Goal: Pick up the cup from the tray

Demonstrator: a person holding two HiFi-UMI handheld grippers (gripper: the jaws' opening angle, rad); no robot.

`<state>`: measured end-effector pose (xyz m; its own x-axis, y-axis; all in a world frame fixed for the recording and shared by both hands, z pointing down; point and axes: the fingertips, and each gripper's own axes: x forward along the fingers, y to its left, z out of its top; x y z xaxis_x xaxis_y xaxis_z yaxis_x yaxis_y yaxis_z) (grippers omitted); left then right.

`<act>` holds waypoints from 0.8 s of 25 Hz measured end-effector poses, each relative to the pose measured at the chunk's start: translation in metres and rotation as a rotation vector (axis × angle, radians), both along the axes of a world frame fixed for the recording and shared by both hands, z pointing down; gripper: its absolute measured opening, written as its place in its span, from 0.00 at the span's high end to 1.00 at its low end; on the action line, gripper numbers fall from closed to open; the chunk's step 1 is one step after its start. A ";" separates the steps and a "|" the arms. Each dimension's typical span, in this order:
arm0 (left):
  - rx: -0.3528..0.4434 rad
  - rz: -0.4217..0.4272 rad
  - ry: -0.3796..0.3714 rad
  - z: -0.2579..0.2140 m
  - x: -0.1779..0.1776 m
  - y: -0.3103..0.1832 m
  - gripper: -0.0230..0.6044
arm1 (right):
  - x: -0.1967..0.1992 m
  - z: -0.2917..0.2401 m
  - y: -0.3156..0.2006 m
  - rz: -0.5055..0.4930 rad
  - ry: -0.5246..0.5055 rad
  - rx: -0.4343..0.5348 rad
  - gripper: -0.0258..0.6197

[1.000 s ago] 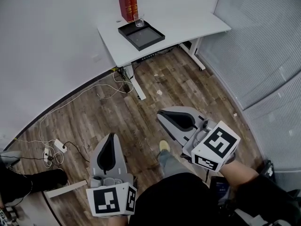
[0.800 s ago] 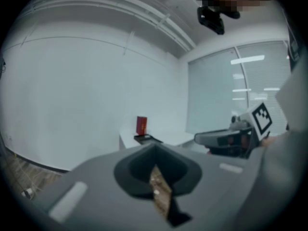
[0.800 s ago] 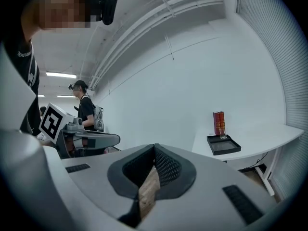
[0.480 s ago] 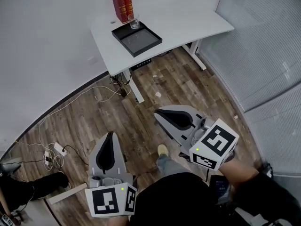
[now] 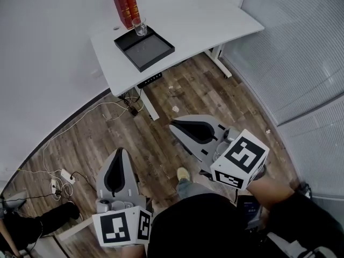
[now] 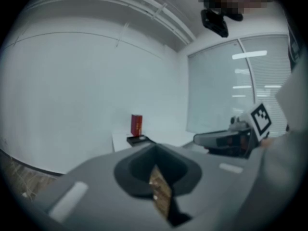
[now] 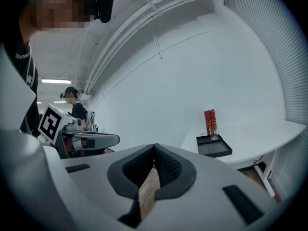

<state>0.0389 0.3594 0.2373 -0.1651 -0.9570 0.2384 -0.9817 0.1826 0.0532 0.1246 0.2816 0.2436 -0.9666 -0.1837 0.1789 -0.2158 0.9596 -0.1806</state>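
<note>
Since a second ago the white table (image 5: 215, 20) has slid leftward in the head view and grown a little, so the person looks to be walking up to it, one shoe (image 5: 183, 173) forward; both tools hang low over the wooden floor, well short of the table. The left gripper (image 5: 120, 156) has its jaws pressed together with nothing in them; the right gripper (image 5: 176, 128) is likewise closed and empty, only floorboards showing through the slit.

The cup (image 5: 140, 27) stands upright in the far corner of the black tray (image 5: 150, 52), just beside two red books (image 5: 124, 7). It is clear glass, so I'd judge it light, stiff, slick and breakable; a grip across its wall below the rim, taken from the open tray side, seems safest. The books crowd it from behind, leaving the jaws little room there; the tray lip must be cleared on the lift. Cables (image 5: 107, 109) and a power strip (image 5: 67, 175) lie on the floor to the left, off the walking line; a glazed partition (image 5: 301, 52) closes the right.
</note>
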 end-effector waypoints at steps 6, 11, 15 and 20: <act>-0.012 0.005 -0.015 0.001 0.007 -0.027 0.96 | 0.007 0.002 -0.026 0.000 -0.015 -0.012 0.94; -0.015 0.014 -0.032 0.000 0.015 -0.040 0.96 | 0.014 0.000 -0.043 0.011 -0.035 -0.012 0.94; -0.006 0.011 -0.048 -0.005 0.019 -0.041 0.96 | 0.020 -0.004 -0.047 0.016 -0.053 -0.003 0.94; 0.015 0.015 -0.076 -0.017 0.030 -0.040 0.96 | 0.029 -0.013 -0.048 0.013 -0.073 0.016 0.94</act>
